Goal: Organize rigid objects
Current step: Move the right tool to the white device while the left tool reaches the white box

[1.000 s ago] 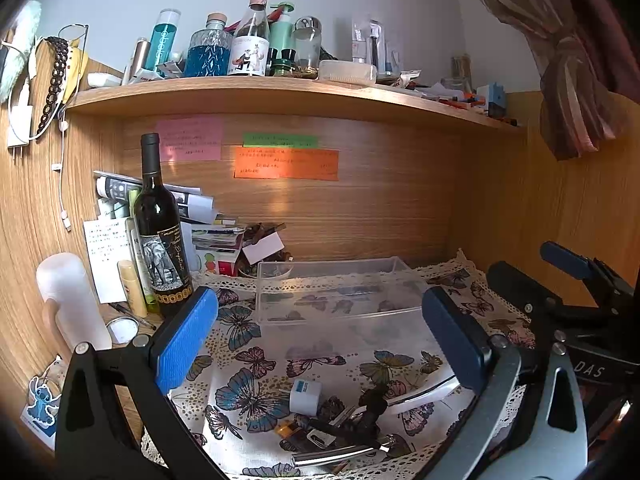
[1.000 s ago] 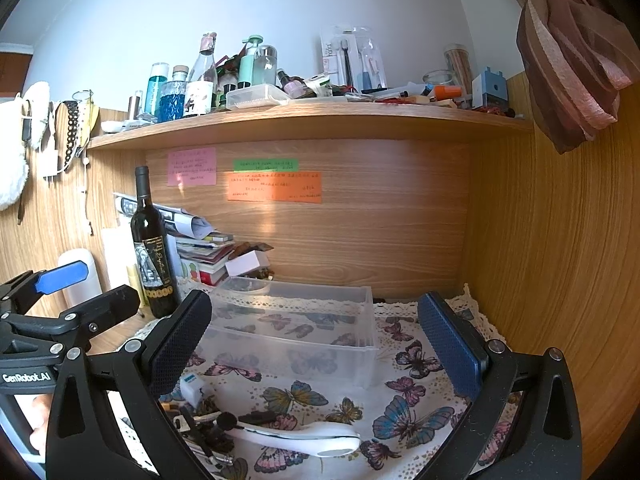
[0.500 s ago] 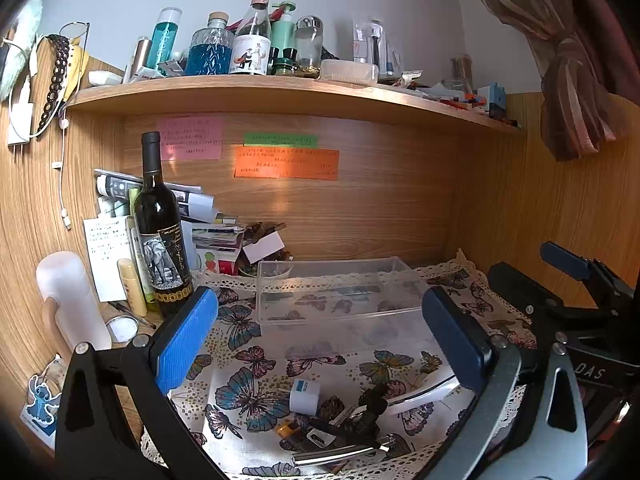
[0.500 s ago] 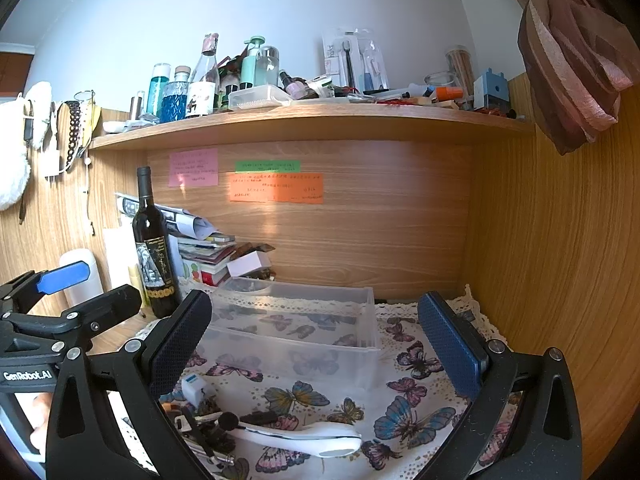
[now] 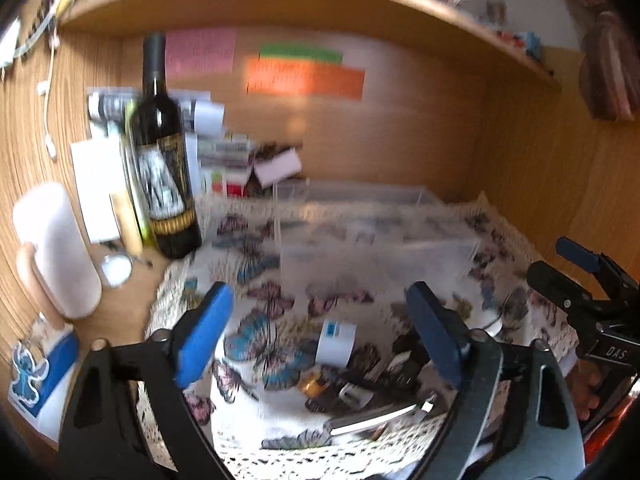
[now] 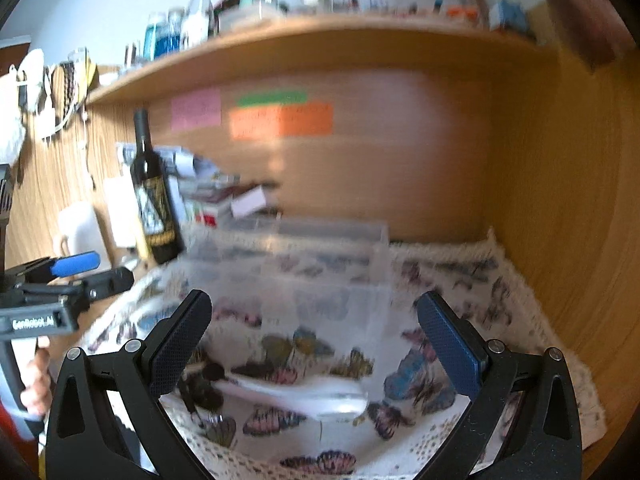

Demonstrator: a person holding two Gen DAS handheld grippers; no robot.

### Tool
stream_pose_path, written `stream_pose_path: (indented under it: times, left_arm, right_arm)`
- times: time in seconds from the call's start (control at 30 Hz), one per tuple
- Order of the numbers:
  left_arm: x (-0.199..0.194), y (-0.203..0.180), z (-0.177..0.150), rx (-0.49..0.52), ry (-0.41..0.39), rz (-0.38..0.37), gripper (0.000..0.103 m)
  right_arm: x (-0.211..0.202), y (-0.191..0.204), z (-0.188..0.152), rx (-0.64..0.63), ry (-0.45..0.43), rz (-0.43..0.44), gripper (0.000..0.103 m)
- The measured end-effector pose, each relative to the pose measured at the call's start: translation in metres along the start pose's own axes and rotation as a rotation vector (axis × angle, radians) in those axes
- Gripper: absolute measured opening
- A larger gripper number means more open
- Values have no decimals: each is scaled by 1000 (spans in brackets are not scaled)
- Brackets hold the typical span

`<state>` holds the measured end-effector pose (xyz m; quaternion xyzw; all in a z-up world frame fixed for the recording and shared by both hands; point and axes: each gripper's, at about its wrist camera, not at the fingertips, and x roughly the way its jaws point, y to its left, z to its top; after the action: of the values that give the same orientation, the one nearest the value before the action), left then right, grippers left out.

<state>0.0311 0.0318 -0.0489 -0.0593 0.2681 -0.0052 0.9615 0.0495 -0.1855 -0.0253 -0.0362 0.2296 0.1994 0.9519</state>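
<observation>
A pile of small items lies near the front of the butterfly cloth (image 5: pixel 256 344): a small white box with a blue label (image 5: pixel 336 342), black pieces (image 5: pixel 384 372) and metal tweezers (image 5: pixel 376 418). My left gripper (image 5: pixel 317 288) hovers above this pile; its jaws are closing, and no pad touches anything. A clear plastic box (image 5: pixel 376 248) stands behind the pile. My right gripper (image 6: pixel 314 296) is open and empty above a long white object (image 6: pixel 304 390), with the clear box (image 6: pixel 304 280) just beyond. Both views are blurred.
A dark wine bottle (image 5: pixel 166 168) and a white cylinder (image 5: pixel 56 252) stand at the left, with stacked papers and boxes (image 5: pixel 224 152) behind. A wooden wall closes off the right side (image 6: pixel 560 200). A crowded shelf (image 6: pixel 320 36) runs overhead.
Both grippers have dipped down and forward toward the cloth, so the shelf sits higher in view. The left jaws have narrowed a little. The right jaws look unchanged.
</observation>
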Motion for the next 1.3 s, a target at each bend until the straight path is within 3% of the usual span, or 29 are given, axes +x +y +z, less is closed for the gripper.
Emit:
stream_pose_path:
  times: [0.23, 0.4, 0.7, 0.87, 1.03, 1.3]
  left_arm:
    - [21, 9, -31, -9, 136, -7, 87]
    - [26, -3, -47, 24, 183, -12, 87]
    - [50, -7, -24, 38, 199, -13, 87]
    - [74, -5, -21, 34, 273, -46, 75]
    - [90, 2, -21, -8, 330, -94, 65]
    - [88, -1, -21, -18, 306, -141, 37]
  right_arm:
    - [29, 3, -26, -51, 167, 62, 103]
    - [46, 14, -38, -123, 264, 109, 101]
    - [70, 31, -39, -268, 337, 137, 102]
    - [89, 37, -41, -329, 391, 115, 100]
    - [98, 35, -40, -350, 418, 77, 82]
    - [90, 11, -33, -278, 429, 65, 41]
